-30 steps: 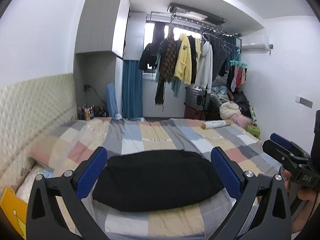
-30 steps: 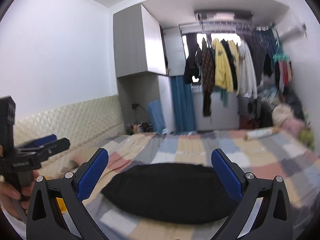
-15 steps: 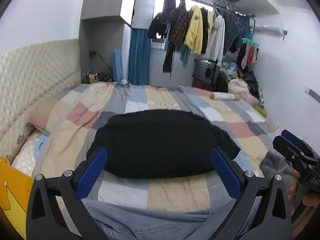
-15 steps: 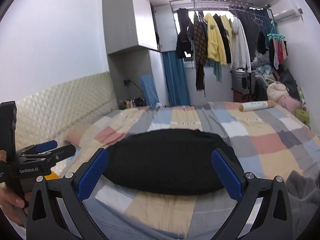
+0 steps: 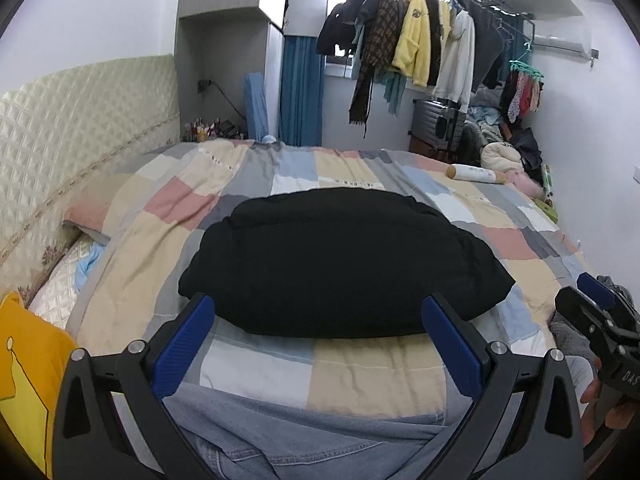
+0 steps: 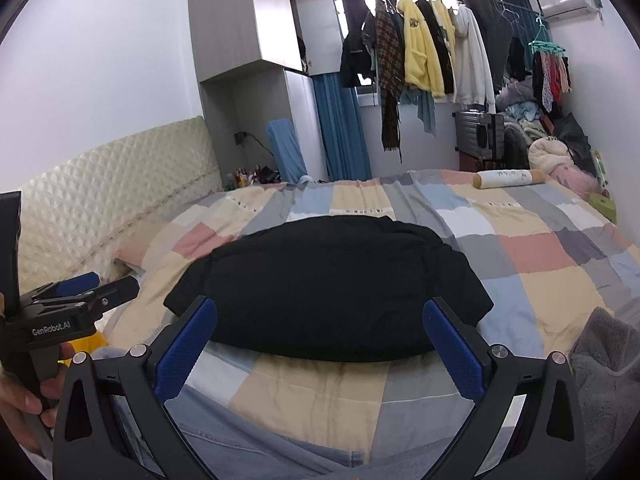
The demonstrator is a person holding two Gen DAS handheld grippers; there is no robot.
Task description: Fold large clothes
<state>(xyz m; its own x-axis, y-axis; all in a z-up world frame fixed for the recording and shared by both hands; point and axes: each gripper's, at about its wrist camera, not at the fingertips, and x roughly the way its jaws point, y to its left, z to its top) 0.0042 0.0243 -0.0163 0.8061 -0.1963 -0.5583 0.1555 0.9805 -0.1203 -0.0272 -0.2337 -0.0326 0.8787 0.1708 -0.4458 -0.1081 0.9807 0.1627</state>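
A folded black garment (image 5: 340, 264) lies flat in the middle of the patchwork bedspread (image 5: 352, 368); it also shows in the right wrist view (image 6: 332, 288). My left gripper (image 5: 320, 336) is open and empty, held just short of the garment's near edge. My right gripper (image 6: 320, 340) is open and empty at the same near edge. Each gripper shows in the other's view: the right one (image 5: 596, 304) at the right, the left one (image 6: 88, 286) at the left. Blue jeans (image 5: 304, 436) lie at the bed's near edge under both grippers.
A grey garment (image 6: 608, 364) lies at the bed's right edge. A yellow cloth (image 5: 24, 376) lies at the left. A quilted headboard (image 5: 80, 120) runs along the left. A white roll (image 6: 508, 179) lies at the far right of the bed. Clothes hang on a rack (image 6: 432, 48) behind.
Both grippers have tilted down and come closer to the bed. The black garment now looks larger and the jeans at the near edge have come into view.
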